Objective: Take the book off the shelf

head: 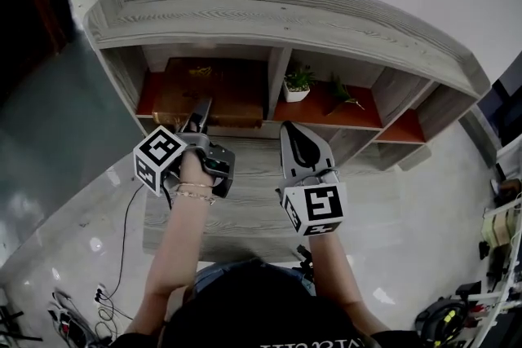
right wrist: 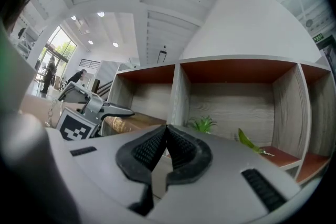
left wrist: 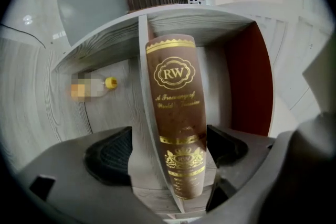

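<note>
Book: brown book (left wrist: 177,113) with gilt "RW" on its spine; lies flat in the left compartment of the shelf (head: 285,20), spine facing outward

Book and jaws: the spine sits between the jaws of the left gripper (left wrist: 168,150), which stand wide; the right pad (left wrist: 227,147) is just beside the spine, the left pad (left wrist: 109,157) is apart from it

Left arm: stretched forward; bracelets at the wrist (head: 196,190); gripper tip at the compartment's front edge

Right gripper (right wrist: 167,131): jaws pressed together, nothing between them; held level in front of the shelf, beside the left gripper

Shelf: grey wood grain, red-brown inside; potted plant (head: 298,83) and leafy sprig (head: 342,94) in the middle compartment
</note>
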### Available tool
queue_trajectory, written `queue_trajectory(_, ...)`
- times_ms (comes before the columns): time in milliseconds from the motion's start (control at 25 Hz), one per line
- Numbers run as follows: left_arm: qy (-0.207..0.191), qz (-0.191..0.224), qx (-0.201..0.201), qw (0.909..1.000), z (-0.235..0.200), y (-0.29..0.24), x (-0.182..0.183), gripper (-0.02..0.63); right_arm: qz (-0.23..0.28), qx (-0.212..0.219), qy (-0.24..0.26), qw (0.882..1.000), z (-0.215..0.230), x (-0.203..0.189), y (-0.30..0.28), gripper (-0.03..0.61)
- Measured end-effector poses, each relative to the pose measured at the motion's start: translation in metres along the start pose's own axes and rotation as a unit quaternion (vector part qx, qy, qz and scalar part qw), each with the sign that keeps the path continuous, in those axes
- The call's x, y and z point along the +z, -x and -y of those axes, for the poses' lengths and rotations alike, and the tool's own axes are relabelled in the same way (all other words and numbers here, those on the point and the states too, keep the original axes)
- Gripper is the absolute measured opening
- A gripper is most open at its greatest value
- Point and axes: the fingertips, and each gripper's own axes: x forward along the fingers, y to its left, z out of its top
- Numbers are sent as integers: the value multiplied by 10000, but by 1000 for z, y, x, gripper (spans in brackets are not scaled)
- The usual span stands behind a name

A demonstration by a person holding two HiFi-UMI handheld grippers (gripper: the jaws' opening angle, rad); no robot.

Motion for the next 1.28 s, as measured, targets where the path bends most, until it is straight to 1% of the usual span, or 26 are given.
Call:
queue_trajectory(320, 269, -85, 225, 9993, -6, -20, -5, 440, -110, -31, 178, 9998, 1, 1, -5, 9)
queue_trajectory(560, 252, -14, 387, 9989, -7, -24, -4, 439, -124, -106, 230, 9996, 8, 1, -1, 9)
queue_trajectory(720, 305, 2, 376, 9988, -5, -21, -5, 429, -159, -103, 229, 9996, 6, 0, 2, 9)
queue_trajectory(960, 324, 56, 342, 9989, -2, -14, -6, 391, -187, -89, 235, 9995, 6, -3, 6, 9)
queue_trajectory(1280, 424, 58, 279, 9987, 0, -1, -10, 368, -207, -10, 206, 9996, 1, -5, 10, 9)
